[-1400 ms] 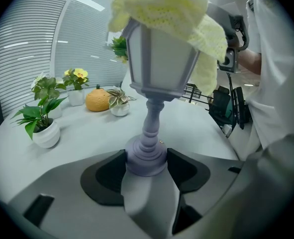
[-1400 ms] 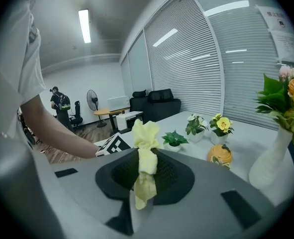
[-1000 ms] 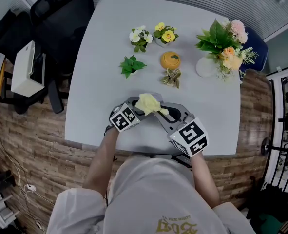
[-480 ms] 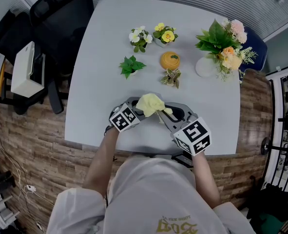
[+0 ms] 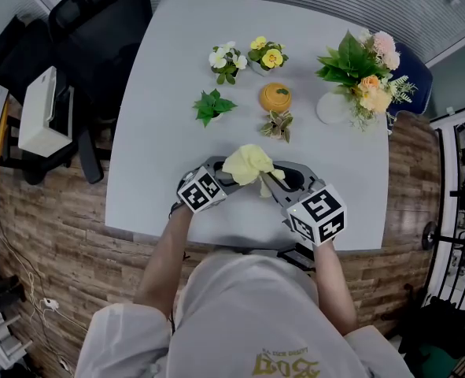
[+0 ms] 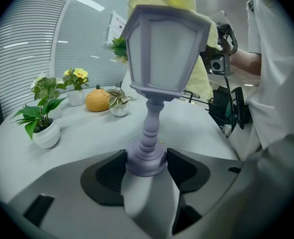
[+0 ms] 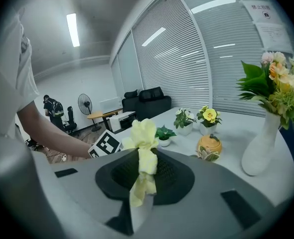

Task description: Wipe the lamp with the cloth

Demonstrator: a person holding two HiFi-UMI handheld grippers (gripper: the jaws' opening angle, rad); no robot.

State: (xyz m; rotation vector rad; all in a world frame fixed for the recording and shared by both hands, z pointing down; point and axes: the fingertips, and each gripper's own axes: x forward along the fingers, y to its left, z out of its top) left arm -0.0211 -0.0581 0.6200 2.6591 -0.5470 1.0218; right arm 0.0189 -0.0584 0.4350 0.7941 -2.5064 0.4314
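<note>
Atop the lamp, yellow cloth (orange pumpkin beyond)

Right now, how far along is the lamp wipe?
Done: the left gripper has its jaws shut on the lamp at its base, and the right gripper has its jaws shut on the yellow cloth. In hand: the cloth lies over the lamp top. Left: the panes and stem below show bare, so they are probably not yet wiped.

Plant pots crowd far tabletop; left side open.
</note>
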